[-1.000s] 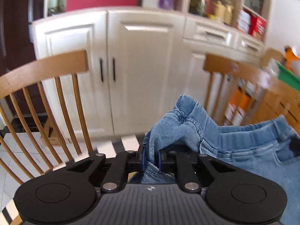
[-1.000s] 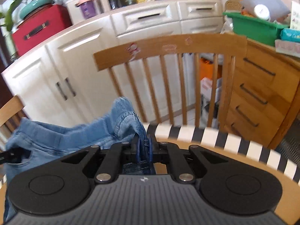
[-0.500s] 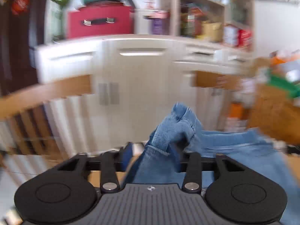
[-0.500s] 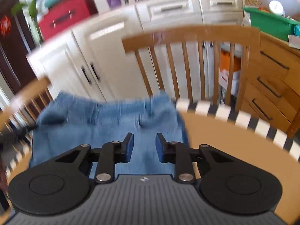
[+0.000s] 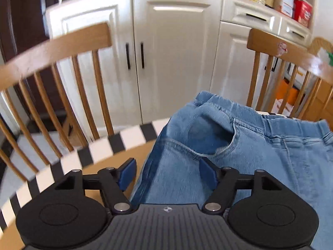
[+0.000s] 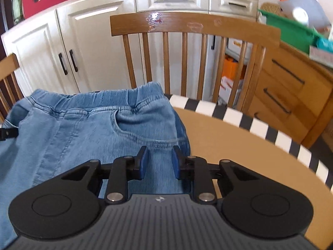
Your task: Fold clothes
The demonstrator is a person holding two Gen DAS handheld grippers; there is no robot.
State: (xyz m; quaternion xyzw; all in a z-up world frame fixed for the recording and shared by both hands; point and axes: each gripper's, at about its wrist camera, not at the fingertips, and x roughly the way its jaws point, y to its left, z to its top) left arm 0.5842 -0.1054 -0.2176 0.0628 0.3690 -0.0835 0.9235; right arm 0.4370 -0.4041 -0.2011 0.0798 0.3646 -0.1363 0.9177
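Observation:
Light blue jeans (image 5: 239, 145) lie flat on a round wooden table (image 5: 100, 173) with a black-and-white striped rim, waistband toward the far edge. My left gripper (image 5: 167, 171) is open and empty, its jaws wide apart over the jeans' left edge by the front pocket. My right gripper (image 6: 159, 162) is open and empty above the jeans (image 6: 87, 129) near their right edge and pocket. The table (image 6: 239, 152) shows bare wood to the right of the jeans.
Wooden spindle-back chairs (image 5: 54, 48) (image 6: 193, 27) stand at the far side of the table. White cabinets (image 5: 170, 48) are behind them. A wooden drawer unit (image 6: 291, 87) with a green bin (image 6: 289, 29) stands at the right.
Both grippers were shut on bunched denim at the waist, then opened and let go. The jeans now lie spread flat, and both grippers have drawn back above them.

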